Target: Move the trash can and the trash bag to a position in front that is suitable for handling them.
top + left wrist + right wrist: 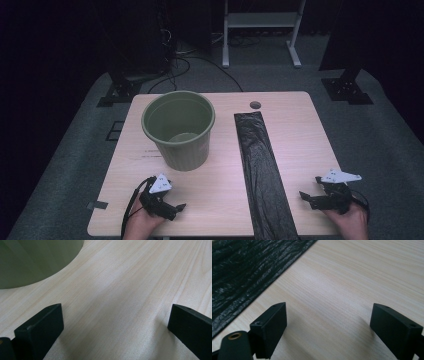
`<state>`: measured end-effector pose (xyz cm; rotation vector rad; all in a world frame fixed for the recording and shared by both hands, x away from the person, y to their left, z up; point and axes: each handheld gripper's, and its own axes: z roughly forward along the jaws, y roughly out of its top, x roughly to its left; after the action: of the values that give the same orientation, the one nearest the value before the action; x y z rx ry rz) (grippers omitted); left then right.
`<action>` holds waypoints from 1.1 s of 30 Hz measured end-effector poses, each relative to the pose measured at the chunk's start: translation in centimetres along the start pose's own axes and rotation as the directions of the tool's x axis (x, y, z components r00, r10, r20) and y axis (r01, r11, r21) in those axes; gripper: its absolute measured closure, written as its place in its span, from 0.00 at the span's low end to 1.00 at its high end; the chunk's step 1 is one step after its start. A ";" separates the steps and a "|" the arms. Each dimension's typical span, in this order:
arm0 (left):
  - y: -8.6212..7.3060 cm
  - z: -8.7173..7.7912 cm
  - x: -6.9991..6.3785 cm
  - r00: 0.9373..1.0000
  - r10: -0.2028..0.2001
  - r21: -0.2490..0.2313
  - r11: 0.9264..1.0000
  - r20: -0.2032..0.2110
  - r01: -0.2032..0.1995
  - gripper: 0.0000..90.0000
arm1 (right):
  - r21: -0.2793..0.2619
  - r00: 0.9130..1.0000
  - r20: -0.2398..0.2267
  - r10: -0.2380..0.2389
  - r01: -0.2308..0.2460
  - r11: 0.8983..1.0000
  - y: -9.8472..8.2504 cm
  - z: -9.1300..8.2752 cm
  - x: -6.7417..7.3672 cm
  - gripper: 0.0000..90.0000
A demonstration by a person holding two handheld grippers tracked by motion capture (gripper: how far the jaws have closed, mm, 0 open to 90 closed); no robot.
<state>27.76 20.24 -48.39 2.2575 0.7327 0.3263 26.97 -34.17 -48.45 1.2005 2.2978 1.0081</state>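
Note:
A green plastic bin point(179, 128) stands upright on the left half of the wooden table point(295, 135); its curved wall point(32, 260) fills the upper left of the left gripper view. A folded black plastic bag point(259, 167) lies as a long strip from the table's middle to its front edge, and its wrinkled surface point(244, 272) shows at the left of the right gripper view. My left gripper point(172, 206) rests low near the front edge, below the bin, open with bare wood between its jaws point(115, 322). To the right of the bag, my right gripper point(307, 194) sits open over bare wood point(328, 320).
A round cable hole point(255, 105) sits near the table's far edge. Grey carpet surrounds the table, with black stand feet point(118, 92) and cables at the back left, another stand point(347, 87) at the back right and a white frame point(260, 30) behind.

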 end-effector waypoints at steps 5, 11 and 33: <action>0.0 0.0 0.0 1.000 0.000 0.000 1.000 -0.001 0.000 0.00 | -0.035 0.999 -0.042 0.006 -0.007 0.999 0.6 0.0 0.6 0.16; 0.0 0.0 0.0 1.000 -0.001 0.000 1.000 0.000 0.001 0.00 | -0.061 0.995 -0.103 0.001 -0.008 0.998 1.5 0.3 1.6 0.22; 0.0 0.0 0.0 1.000 0.002 0.001 1.000 0.002 -0.002 0.00 | -0.038 0.970 -0.180 -0.161 0.156 0.987 2.6 2.6 5.0 0.79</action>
<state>27.79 20.27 -48.39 2.2591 0.7302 0.3250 27.12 -27.96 -48.23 0.9313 2.4683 1.1231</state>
